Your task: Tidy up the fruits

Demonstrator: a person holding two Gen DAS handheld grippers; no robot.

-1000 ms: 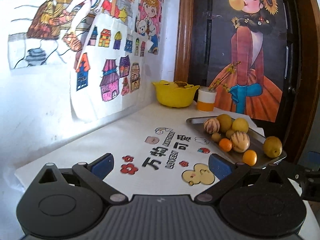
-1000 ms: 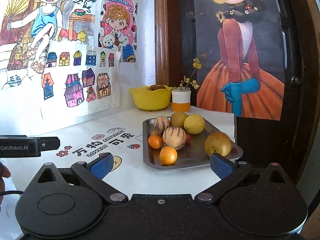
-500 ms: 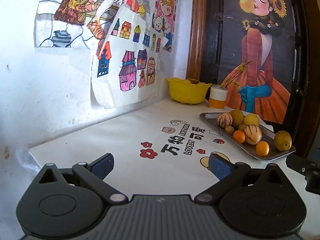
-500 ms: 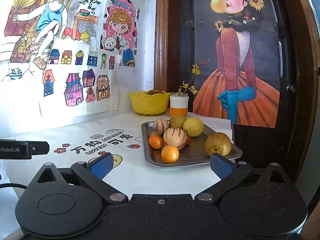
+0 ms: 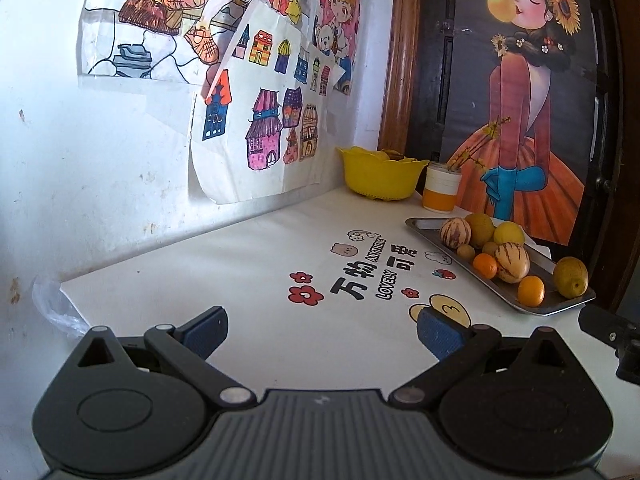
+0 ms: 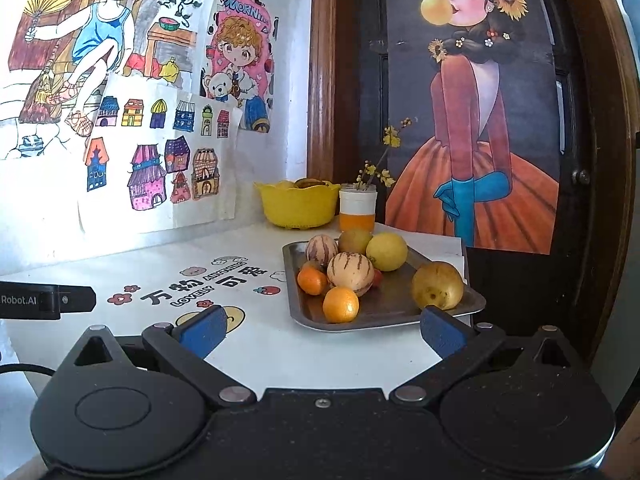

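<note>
So a white bench [image 5: 248, 264] gets seen first, with cartoon flowers and lettering printed on its top. In the left wrist view the left gripper [image 5: 320, 332] is held low over the near edge, fingers spread wide, nothing between them. The right gripper [image 6: 320, 330] is posed the same way in its own view, fingers wide apart and empty, with the near rim of the metal tray [image 6: 380, 320] just beyond the tips.

The tray is found at about 1 o'clock from the right gripper and 2 o'clock from the left one. The fruits are all piled on it: an orange [image 6: 341, 304] nearest, a striped melon [image 6: 350, 273] behind it, a brownish-yellow fruit [image 6: 437, 285] off at the right edge, and a lemon [image 6: 386, 251] further back.

Farther on, at 12 o'clock, a yellow bowl [image 6: 298, 208] is parked by the wall, with a white-and-orange cup [image 6: 357, 210] holding sprigs just beside it. Coloured kids' drawings [image 6: 132, 92] are stuck on the white wall, and a poster of a figure in an orange dress [image 6: 476, 120] is hung on the dark wooden door.
</note>
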